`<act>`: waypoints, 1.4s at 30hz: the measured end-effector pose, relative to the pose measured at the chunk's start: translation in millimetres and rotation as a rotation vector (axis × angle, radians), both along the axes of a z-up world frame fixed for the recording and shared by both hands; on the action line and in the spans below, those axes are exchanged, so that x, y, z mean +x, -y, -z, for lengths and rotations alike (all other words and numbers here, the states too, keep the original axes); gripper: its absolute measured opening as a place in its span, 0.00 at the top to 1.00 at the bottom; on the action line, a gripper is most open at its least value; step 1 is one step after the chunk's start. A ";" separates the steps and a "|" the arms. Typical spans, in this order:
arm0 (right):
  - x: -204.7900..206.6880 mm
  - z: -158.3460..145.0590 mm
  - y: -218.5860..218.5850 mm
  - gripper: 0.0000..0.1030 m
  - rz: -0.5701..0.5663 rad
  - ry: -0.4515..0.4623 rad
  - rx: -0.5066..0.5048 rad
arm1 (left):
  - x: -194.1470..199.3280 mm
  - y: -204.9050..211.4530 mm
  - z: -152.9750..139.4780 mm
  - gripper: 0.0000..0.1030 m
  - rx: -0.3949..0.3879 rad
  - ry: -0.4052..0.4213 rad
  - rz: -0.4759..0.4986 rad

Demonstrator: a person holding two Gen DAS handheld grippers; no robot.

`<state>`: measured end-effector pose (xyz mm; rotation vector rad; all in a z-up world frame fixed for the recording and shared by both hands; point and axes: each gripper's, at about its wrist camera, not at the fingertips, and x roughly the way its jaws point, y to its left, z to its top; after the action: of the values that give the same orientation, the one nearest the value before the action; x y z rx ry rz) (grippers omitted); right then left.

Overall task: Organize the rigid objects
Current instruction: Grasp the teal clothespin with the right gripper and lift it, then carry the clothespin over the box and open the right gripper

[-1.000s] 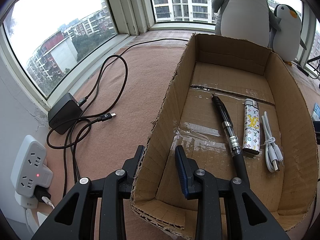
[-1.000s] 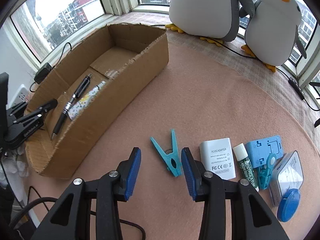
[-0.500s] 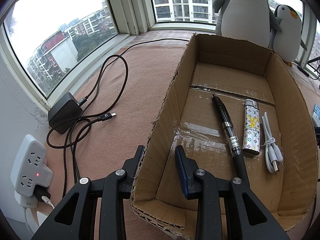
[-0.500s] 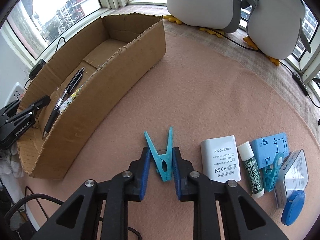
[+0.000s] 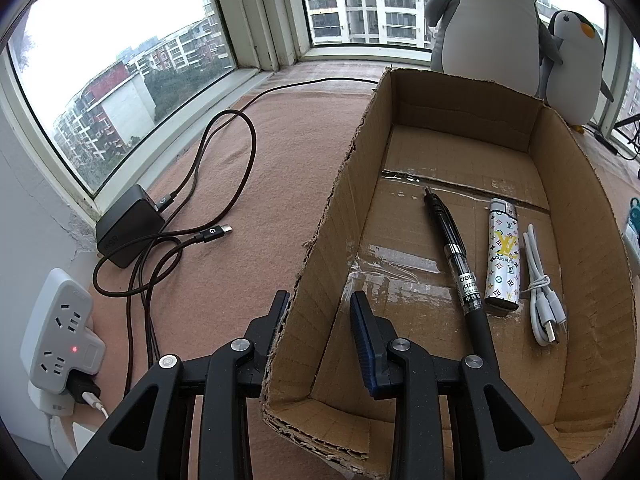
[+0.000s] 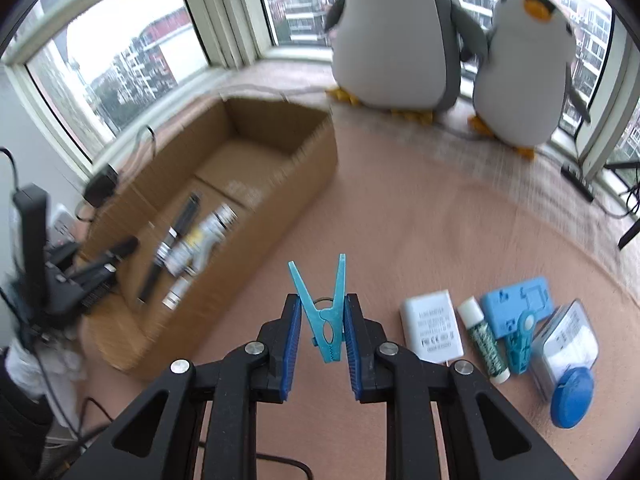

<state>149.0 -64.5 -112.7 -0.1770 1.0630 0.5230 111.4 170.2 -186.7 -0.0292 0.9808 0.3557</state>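
Clothespin (image 6: 326,312) sits clamped in my right gripper (image 6: 322,330), lifted clear of the mat, while my left gripper (image 5: 320,320) pinches the cardboard box (image 5: 592,240) wall; next I judge it needs carrying over the box and releasing beside the pen (image 5: 452,248).

open mat (image 6: 400,240) between cardboard box (image 6: 304,184) and item row, penguins (image 6: 400,40) behind

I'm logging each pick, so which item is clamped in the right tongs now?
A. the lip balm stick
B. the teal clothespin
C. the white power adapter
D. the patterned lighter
B: the right tongs are shut on the teal clothespin, its handles pointing up between the blue pads.
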 end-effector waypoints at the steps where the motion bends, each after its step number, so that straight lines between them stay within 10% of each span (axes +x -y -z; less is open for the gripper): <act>1: 0.1 -5.8 -2.3 0.81 -0.004 0.009 0.009 | 0.3 0.2 0.0 0.69 0.000 0.000 0.000; 35: 24.0 -8.1 -97.8 0.81 -0.022 0.045 0.046 | -0.1 -0.5 0.2 0.69 -0.001 0.002 0.000; 42: 25.1 -10.6 -94.0 0.51 0.007 0.063 0.037 | -0.1 -0.8 0.3 0.69 0.000 0.002 0.001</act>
<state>174.1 29.5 -102.1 -0.1563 0.9922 0.5270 111.3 171.0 -187.1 -0.0296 0.9788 0.3547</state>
